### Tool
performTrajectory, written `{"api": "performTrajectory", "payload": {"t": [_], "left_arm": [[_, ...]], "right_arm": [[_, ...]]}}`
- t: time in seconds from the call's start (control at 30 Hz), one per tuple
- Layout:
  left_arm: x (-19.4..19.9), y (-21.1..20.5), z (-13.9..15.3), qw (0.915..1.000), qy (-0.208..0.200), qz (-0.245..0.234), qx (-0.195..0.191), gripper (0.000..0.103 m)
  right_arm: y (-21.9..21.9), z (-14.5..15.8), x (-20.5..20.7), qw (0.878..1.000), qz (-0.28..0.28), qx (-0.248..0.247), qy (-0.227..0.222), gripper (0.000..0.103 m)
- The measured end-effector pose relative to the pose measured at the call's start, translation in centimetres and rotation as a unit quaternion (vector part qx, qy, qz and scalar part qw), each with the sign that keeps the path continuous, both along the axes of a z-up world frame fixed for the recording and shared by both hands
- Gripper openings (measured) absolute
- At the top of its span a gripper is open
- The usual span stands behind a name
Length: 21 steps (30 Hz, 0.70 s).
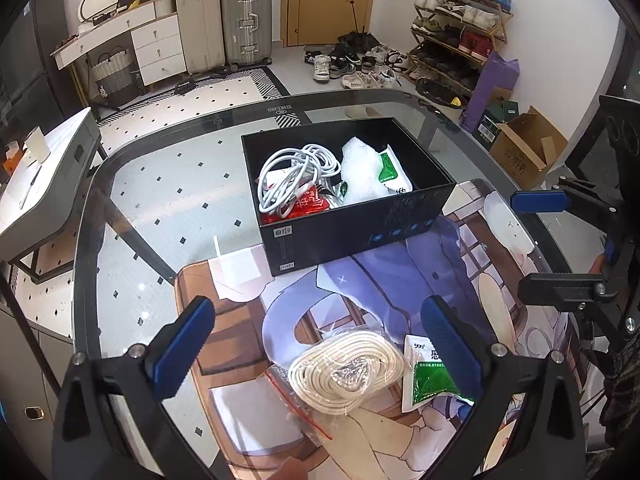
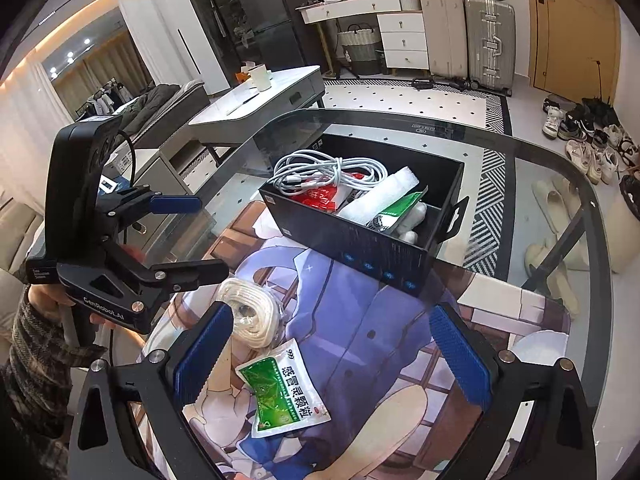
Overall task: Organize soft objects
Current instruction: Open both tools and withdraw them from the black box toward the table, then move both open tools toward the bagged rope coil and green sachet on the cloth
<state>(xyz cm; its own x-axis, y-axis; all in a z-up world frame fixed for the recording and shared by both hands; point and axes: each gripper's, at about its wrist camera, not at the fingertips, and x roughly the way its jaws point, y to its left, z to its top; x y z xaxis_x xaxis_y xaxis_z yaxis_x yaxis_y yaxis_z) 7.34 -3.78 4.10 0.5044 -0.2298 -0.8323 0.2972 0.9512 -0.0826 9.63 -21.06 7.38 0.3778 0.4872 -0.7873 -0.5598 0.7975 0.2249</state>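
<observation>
A glass table (image 1: 160, 200) stands in a cluttered room, with a printed mat (image 2: 380, 340) spread over its near end. Nearest, the left gripper (image 1: 320, 344) hangs over the mat with jaws wide and empty; a bagged coil of cream rope (image 1: 346, 372) lies between its 2 fingers. The right gripper (image 2: 332, 356) is spread wide too, holding nothing, and a green packet (image 2: 284, 388) lies on the mat between its fingers, nearer the left one. Farther back sits an open black box (image 1: 360, 232) holding white cables (image 1: 292, 176), a red packet (image 1: 304, 206) and bubble wrap (image 1: 360, 172).
</observation>
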Motion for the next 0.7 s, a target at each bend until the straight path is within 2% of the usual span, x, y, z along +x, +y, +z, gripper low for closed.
{"api": "performTrajectory", "payload": {"t": [0.7], "left_arm": [[-2.3,-1.1,-1.6,0.9988,-0.002,-0.04,0.03,0.103]], "right_arm": [[0.4,-1.8,-3.8,0.999,0.025,-0.013,0.02,0.1]]}}
